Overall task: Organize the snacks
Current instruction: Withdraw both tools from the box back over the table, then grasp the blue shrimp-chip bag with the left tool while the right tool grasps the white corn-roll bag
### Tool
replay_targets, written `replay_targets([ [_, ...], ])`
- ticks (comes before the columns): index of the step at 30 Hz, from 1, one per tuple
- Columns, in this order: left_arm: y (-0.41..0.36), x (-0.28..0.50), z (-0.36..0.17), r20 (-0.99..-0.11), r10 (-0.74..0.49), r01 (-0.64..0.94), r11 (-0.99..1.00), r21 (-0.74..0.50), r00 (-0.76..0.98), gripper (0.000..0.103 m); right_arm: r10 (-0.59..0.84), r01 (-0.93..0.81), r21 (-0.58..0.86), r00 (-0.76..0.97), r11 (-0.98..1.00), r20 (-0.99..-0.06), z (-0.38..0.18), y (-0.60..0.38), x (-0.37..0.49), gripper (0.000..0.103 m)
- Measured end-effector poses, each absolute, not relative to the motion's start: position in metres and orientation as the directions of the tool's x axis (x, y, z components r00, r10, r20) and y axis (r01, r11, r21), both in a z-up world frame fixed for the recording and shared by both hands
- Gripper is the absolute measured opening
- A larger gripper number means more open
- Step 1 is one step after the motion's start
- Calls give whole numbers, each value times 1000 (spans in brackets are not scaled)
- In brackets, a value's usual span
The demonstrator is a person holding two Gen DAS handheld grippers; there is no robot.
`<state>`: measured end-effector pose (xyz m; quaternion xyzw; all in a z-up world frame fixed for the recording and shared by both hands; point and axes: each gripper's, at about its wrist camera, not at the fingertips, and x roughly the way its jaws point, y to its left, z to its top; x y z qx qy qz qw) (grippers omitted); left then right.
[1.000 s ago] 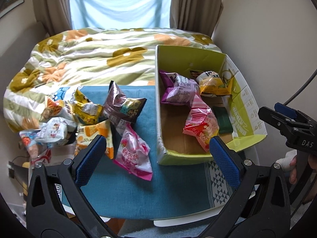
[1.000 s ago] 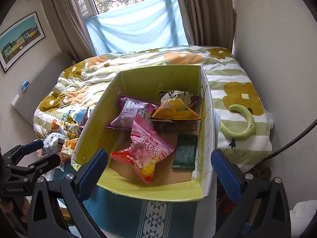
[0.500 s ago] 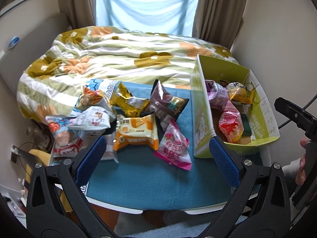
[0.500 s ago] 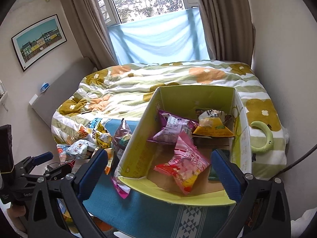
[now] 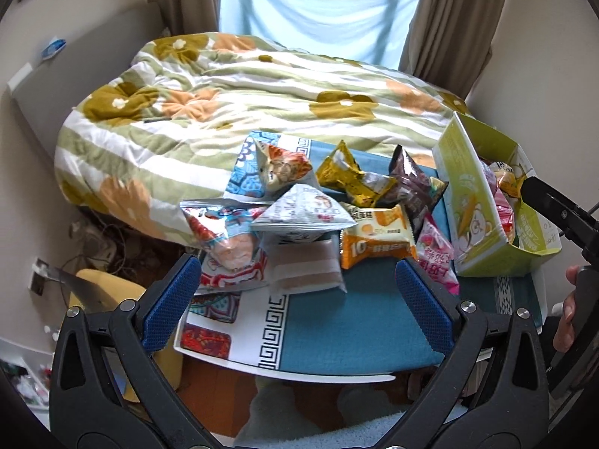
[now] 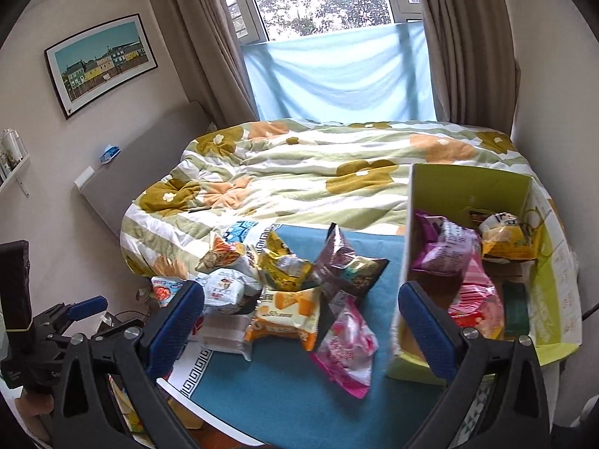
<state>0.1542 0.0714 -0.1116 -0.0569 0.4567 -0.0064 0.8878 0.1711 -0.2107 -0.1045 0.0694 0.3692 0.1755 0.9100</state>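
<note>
A pile of snack bags lies on the blue cloth of a small table point(image 5: 337, 340): an orange bag point(image 5: 378, 241), a pink bag point(image 5: 438, 254), a white-grey bag point(image 5: 305, 215), a gold bag point(image 5: 350, 179), a dark maroon bag point(image 5: 411, 187). A green cardboard box point(image 5: 471, 220) at the right holds several bags, among them a purple one point(image 6: 447, 247) and a red-pink one point(image 6: 475, 299). My left gripper point(image 5: 295, 292) is open and empty, above the table's front edge. My right gripper point(image 6: 299, 318) is open and empty, over the pile point(image 6: 288, 299) and the box's left wall point(image 6: 408, 247).
A bed with a green floral quilt point(image 5: 232, 97) lies behind the table. A yellow stool point(image 5: 108, 292) and cables are on the floor at the left. The right gripper's body shows at the left view's right edge point(image 5: 561, 217). Walls stand close on both sides.
Both grippers have swung left, away from the box and toward the snack pile. The right view has pulled back and up. Both grippers stay open and empty.
</note>
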Motion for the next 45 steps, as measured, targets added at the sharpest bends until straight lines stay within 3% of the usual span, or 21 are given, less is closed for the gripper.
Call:
replay_targets([
  [14, 149, 194, -196, -825, -194, 79, 981, -180, 531, 102, 334, -340, 140, 627, 930, -704, -171, -101, 191, 103],
  [20, 154, 214, -237, -832, -169, 72, 985, -155, 529, 102, 305, -416, 39, 595, 908, -744, -212, -67, 200, 103],
  [29, 141, 233, -260, -836, -108, 85, 994, -74, 538, 102, 323, -514, -2, 541, 858, -777, -244, -47, 232, 103],
  [33, 137, 238, -265, -838, -104, 97, 993, -62, 535, 95, 335, -564, -21, 521, 826, -785, -249, -43, 242, 103],
  [37, 135, 241, -272, -852, -63, 97, 995, -14, 520, 77, 351, -610, -34, 499, 791, -792, -256, -37, 248, 103],
  [45, 138, 238, -273, -854, -64, 76, 997, -29, 516, 70, 344, -675, -98, 489, 731, -801, -261, -27, 254, 103],
])
